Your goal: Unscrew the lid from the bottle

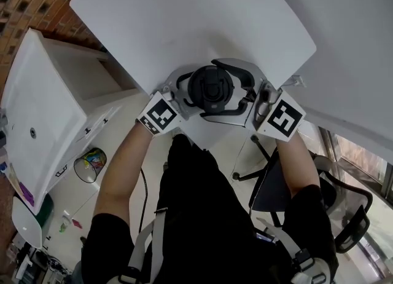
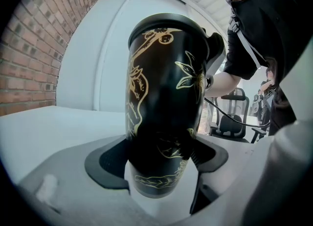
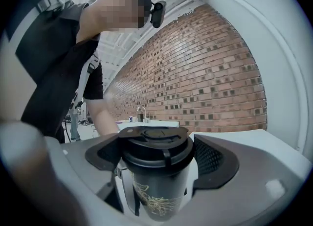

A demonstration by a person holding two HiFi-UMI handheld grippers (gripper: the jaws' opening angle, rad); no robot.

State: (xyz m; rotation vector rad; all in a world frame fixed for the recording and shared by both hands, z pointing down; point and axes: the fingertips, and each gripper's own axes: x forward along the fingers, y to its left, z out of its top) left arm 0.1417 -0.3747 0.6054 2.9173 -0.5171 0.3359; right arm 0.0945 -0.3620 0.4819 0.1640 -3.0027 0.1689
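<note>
1. Bottle [image 1: 216,109]: black w/ gold line drawings, over the near edge of the white desk [image 1: 184,18], about mid-frame in head view. It is seen from straight above, so mostly the lid [image 1: 210,88] shows.
2. L claw [image 1: 184,96]: at 9 o'clock of the bottle. In left gripper view the L claw [image 2: 156,169] pinches the bottle [image 2: 164,98] low on its body, dark pads [image 2: 105,164] tight on both sides, base just past the pads. Can't tell if the base rests on the desk [image 2: 39,132].
3. R claw [image 1: 249,95]: at 3 o'clock of the bottle. In right gripper view the R claw [image 3: 156,159] is spread wide around the lid [image 3: 155,144], pads [image 3: 212,159] against its rim on both sides. The bottle [image 3: 159,195] hangs below the lid.
4. Lid is on the bottle, black, w/ a flip tab on top.
5. Marker cubes: L one [image 1: 161,114] at 7 o'clock of the bottle, R one [image 1: 284,117] at 4 o'clock.
6. Bkgd: brick wall [image 3: 205,73] behind the desk, office chair [image 1: 344,215] at 4 o'clock on the floor, bin [image 1: 90,164] at 8 o'clock.
</note>
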